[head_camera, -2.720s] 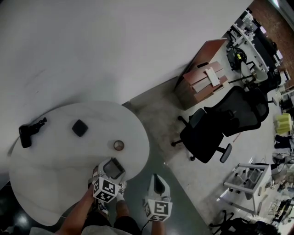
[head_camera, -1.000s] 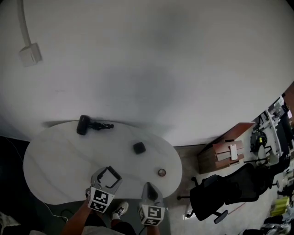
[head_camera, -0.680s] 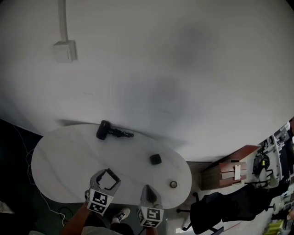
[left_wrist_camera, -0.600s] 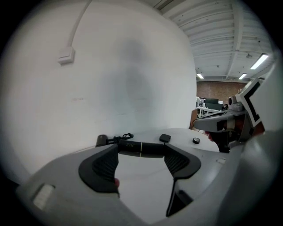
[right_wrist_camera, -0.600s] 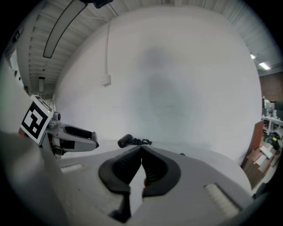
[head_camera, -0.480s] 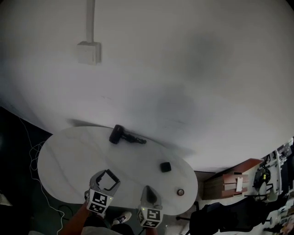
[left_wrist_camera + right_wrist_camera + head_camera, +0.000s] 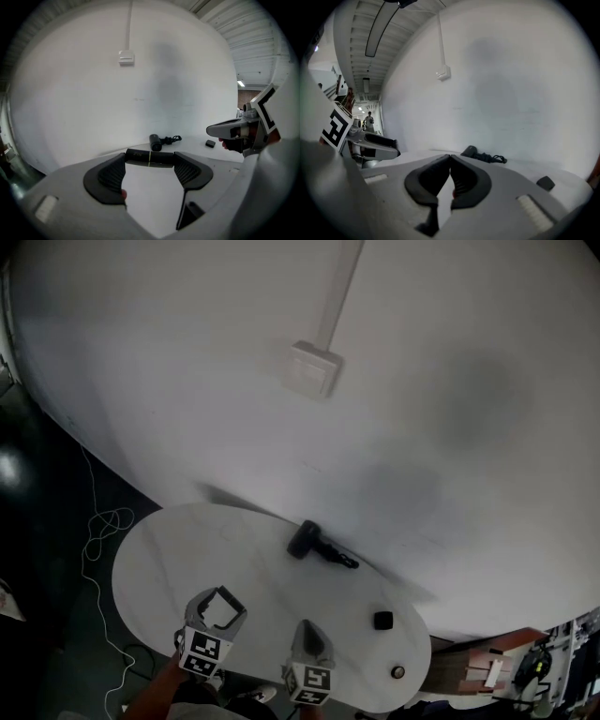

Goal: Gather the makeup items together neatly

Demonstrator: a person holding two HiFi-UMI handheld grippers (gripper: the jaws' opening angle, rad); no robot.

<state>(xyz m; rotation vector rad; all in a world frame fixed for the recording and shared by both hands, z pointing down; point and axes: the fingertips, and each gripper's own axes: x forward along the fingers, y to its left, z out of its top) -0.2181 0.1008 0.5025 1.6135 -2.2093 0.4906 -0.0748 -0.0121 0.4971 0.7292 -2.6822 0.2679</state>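
While your left gripper (image 7: 228, 601) hangs over the table's (image 7: 178, 549) near edge with its jaws clamped end to end on a tube (image 7: 150, 158), you have one item in hand and nothing set down as a group yet. That tube is black, slim and glossy, with a thin pale ring round its middle. It spans the gap between the two pads crosswise. Your right gripper (image 7: 449, 159), just beside the left at the same edge, has its jaws pressed together on nothing.

Farther out, the rest lies scattered over the table's right half. A small round pot (image 7: 397, 672) sits by the near edge at the right end. A black square case (image 7: 382, 620) lies a little beyond it, apart from the pot. Well apart from both, close to the far edge, lies a dark cylinder (image 7: 314, 545) with a thin curled tail. It may be a brush or a corded tool, but it is too small to tell.

By my reading the gathering has barely begun. You need a spot for the tube, and three things are left to bring to it.
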